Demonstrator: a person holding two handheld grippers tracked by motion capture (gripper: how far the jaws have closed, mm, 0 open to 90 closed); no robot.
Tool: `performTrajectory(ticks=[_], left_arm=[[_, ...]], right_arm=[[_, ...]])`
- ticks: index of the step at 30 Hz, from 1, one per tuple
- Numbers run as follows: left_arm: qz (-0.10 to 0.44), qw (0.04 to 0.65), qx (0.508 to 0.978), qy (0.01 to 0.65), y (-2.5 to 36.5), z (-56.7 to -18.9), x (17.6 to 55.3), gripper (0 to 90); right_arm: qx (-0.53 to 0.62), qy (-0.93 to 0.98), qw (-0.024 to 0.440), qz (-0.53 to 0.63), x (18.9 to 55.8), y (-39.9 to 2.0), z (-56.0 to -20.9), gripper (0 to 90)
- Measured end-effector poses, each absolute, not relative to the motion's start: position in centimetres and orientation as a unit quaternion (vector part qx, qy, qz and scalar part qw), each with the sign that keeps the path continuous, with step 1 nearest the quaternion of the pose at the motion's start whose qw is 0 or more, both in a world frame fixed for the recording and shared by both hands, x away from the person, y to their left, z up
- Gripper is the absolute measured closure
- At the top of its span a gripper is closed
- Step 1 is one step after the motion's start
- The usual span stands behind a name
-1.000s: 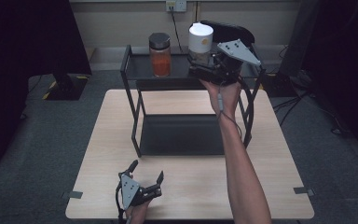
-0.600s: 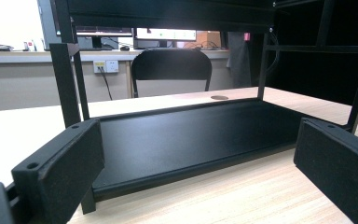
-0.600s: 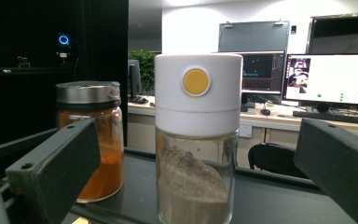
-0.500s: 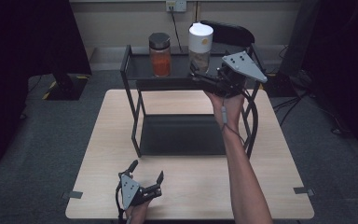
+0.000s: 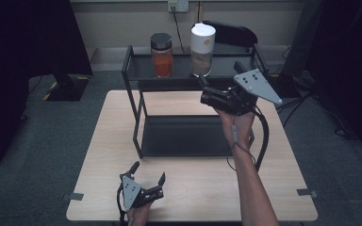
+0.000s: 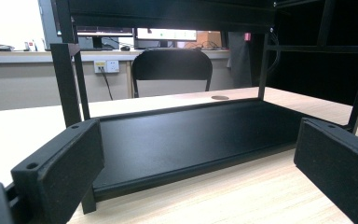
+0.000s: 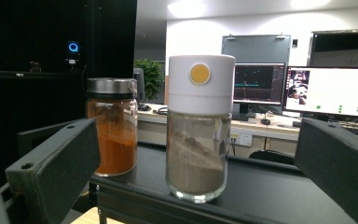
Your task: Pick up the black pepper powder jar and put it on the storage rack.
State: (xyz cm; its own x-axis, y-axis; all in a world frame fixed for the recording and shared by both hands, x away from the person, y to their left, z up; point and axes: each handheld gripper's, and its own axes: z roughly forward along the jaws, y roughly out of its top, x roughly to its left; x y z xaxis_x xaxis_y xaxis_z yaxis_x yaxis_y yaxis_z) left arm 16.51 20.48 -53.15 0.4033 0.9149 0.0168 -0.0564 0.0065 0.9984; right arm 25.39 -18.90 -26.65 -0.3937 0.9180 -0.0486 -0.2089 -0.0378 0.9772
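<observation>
White-capped jar (image 5: 202,49) stood upright on the black rack's top shelf (image 5: 184,70), upper centre of the high view, just beyond the right gripper (image 5: 207,92). That gripper's jaws were spread wide, holding nothing. An orange-filled jar (image 5: 161,55) stood beside it.

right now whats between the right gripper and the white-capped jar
Nothing: in the right gripper view the open right gripper faces the white-capped jar across bare top shelf.
</observation>
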Motion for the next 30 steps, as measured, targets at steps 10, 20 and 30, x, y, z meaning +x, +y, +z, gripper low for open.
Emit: performTrajectory(ticks=[10, 20, 30], left_arm=[[0.401, 0.605, 0.579, 0.37, 20.5, -53.1, 16.5, 0.9], [0.401, 0.605, 0.579, 0.37, 20.5, -53.1, 16.5, 0.9], [0.401, 0.605, 0.579, 0.37, 20.5, -53.1, 16.5, 1.4]], right_arm=[[0.336, 0.532, 0.432, 0.646, 23.7, -19.6, -29.8, 0.0], [0.342, 0.519, 0.441, 0.648, 21.1, -20.1, -33.2, 0.0], [0.355, 0.5, 0.448, 0.65, 18.4, -20.7, -36.7, 0.0]])
